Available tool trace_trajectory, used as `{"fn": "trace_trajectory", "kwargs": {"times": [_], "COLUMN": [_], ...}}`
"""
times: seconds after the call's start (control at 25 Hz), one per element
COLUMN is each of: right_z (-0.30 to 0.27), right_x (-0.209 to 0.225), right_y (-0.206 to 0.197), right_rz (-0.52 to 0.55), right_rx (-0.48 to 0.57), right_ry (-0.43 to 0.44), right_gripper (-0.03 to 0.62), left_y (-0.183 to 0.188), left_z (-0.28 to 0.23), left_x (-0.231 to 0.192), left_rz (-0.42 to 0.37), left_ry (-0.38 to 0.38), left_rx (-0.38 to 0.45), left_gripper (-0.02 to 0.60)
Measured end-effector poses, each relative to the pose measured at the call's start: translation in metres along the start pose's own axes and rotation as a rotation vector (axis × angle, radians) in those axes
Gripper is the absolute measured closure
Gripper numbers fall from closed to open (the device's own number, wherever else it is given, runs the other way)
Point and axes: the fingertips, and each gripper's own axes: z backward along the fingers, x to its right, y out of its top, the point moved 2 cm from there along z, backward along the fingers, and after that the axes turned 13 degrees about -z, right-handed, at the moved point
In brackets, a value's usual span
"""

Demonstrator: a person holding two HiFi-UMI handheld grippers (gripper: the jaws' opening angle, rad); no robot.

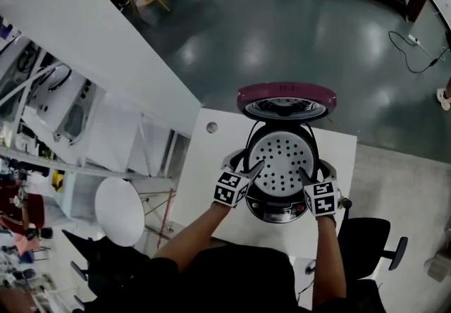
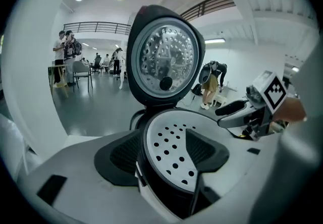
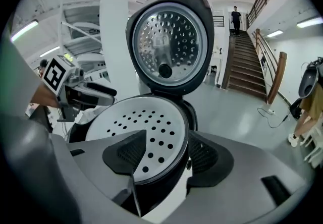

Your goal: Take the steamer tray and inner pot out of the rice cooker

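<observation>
The rice cooker stands on a white table with its maroon lid swung up. A white steamer tray with round holes fills its mouth and hides the inner pot. My left gripper is open at the cooker's left rim: in the left gripper view one jaw lies over the tray, the other outside the cooker wall. My right gripper is open at the right rim, straddling it the same way over the tray. Neither grips anything.
The raised lid stands just behind the tray. A black office chair is right of the table and a round white stool left of it. White shelving stands at far left. People stand far off on the grey floor.
</observation>
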Motion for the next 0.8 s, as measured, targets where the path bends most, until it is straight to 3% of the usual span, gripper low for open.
{"fn": "trace_trajectory", "kwargs": {"times": [0.24, 0.56, 0.8], "right_z": [-0.021, -0.035, -0.034], "right_x": [0.008, 0.016, 0.017], "right_y": [-0.019, -0.022, -0.021], "right_rz": [0.189, 0.261, 0.257], "right_rx": [-0.139, -0.175, -0.164], "right_ry": [-0.117, -0.202, -0.226], "right_gripper": [0.365, 0.365, 0.372], "left_y": [-0.005, -0.019, -0.030], "left_z": [-0.016, -0.035, -0.033], "left_x": [0.000, -0.004, -0.013], "left_rz": [-0.079, -0.256, -0.278], "left_ry": [-0.022, 0.000, 0.045], "left_rx": [-0.087, -0.171, -0.237], "left_gripper": [0.321, 0.321, 0.330]}}
